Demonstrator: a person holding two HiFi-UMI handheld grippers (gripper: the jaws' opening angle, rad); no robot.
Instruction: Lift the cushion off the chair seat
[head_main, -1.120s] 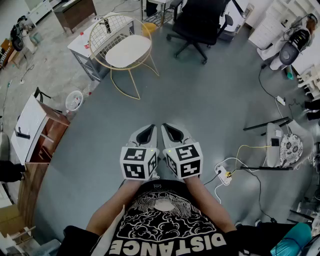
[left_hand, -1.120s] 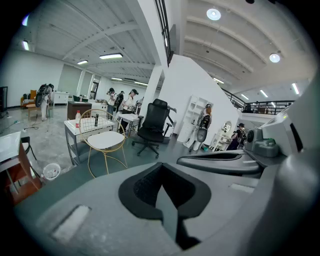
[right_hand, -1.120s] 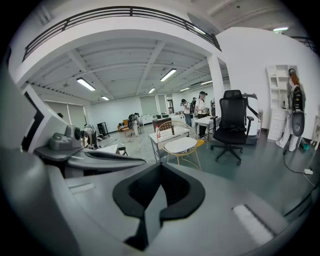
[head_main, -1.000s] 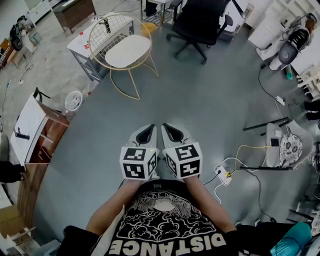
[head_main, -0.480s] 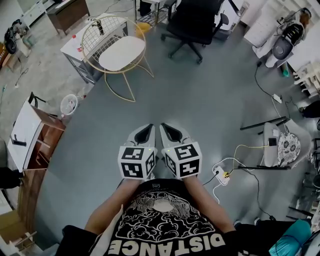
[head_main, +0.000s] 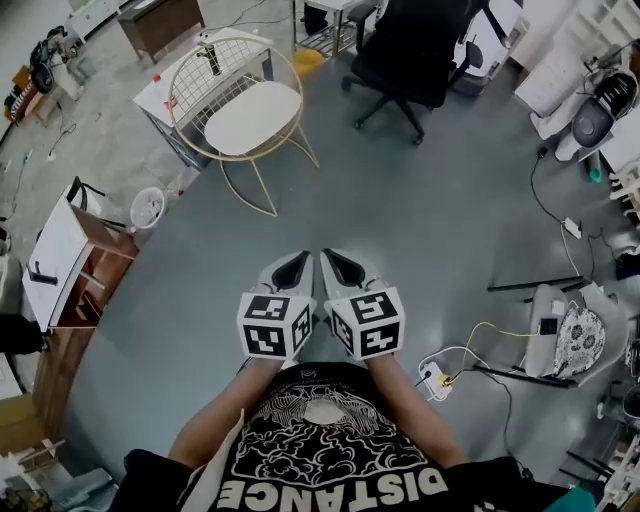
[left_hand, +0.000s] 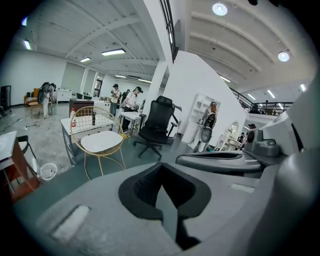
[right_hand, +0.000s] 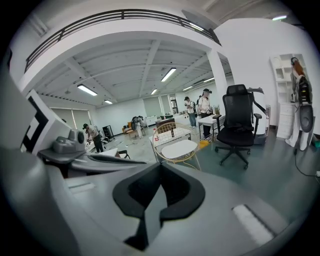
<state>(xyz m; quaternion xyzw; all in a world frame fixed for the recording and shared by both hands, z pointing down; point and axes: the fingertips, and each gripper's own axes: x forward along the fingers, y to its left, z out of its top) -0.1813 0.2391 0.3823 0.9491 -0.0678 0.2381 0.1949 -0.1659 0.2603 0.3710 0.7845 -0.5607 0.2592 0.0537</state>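
A white cushion (head_main: 253, 116) lies on the seat of a gold wire chair (head_main: 222, 70) at the upper left of the head view. It also shows as the cushion (left_hand: 101, 141) in the left gripper view and the cushion (right_hand: 179, 148) in the right gripper view. Both grippers hang side by side close to the person's chest, well short of the chair. The left gripper (head_main: 292, 264) is shut with nothing in it. The right gripper (head_main: 337, 262) is shut and empty too. Grey floor lies between them and the chair.
A black office chair (head_main: 425, 45) stands right of the gold chair. A white table (head_main: 160, 90) sits behind it, a wooden cabinet (head_main: 75, 265) and a small bin (head_main: 147, 208) at the left. A power strip with cables (head_main: 436, 381) lies near the right. People stand far off.
The view has shifted as the person walks toward the gold chair; the chair sits slightly lower and nearer in the picture. Both grippers keep their side-by-side pose, shut.
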